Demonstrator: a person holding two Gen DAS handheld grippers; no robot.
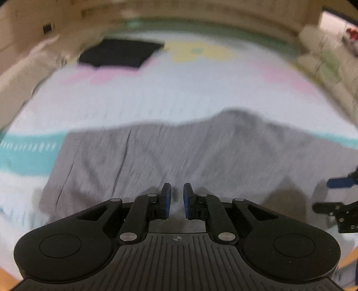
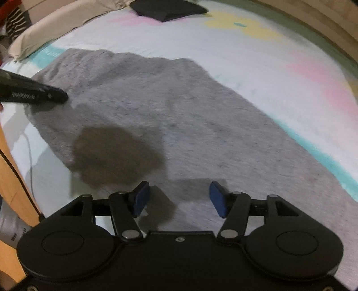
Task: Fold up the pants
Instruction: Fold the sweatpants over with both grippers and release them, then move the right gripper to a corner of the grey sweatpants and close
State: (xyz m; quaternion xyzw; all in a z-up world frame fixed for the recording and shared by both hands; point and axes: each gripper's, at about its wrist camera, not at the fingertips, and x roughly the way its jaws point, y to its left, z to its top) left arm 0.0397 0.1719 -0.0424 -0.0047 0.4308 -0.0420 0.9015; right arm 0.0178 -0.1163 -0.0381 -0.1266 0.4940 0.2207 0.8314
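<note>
Grey pants point(image 1: 179, 152) lie spread flat on the bed sheet point(image 1: 156, 96), and they also fill the middle of the right wrist view point(image 2: 179, 125). My left gripper point(image 1: 177, 194) hovers over the near edge of the pants; its blue pads stand a narrow gap apart with nothing between them. My right gripper point(image 2: 179, 194) is open wide and empty, just above the grey cloth. The right gripper also shows at the right edge of the left wrist view point(image 1: 337, 194). The left gripper's body shows at the left of the right wrist view point(image 2: 33, 93).
A folded dark garment point(image 1: 120, 53) lies at the far side of the bed, and shows in the right wrist view point(image 2: 167, 10). A beige pillow point(image 2: 56, 26) lies at the far left. A wooden bed frame point(image 2: 13, 179) runs along the near left edge.
</note>
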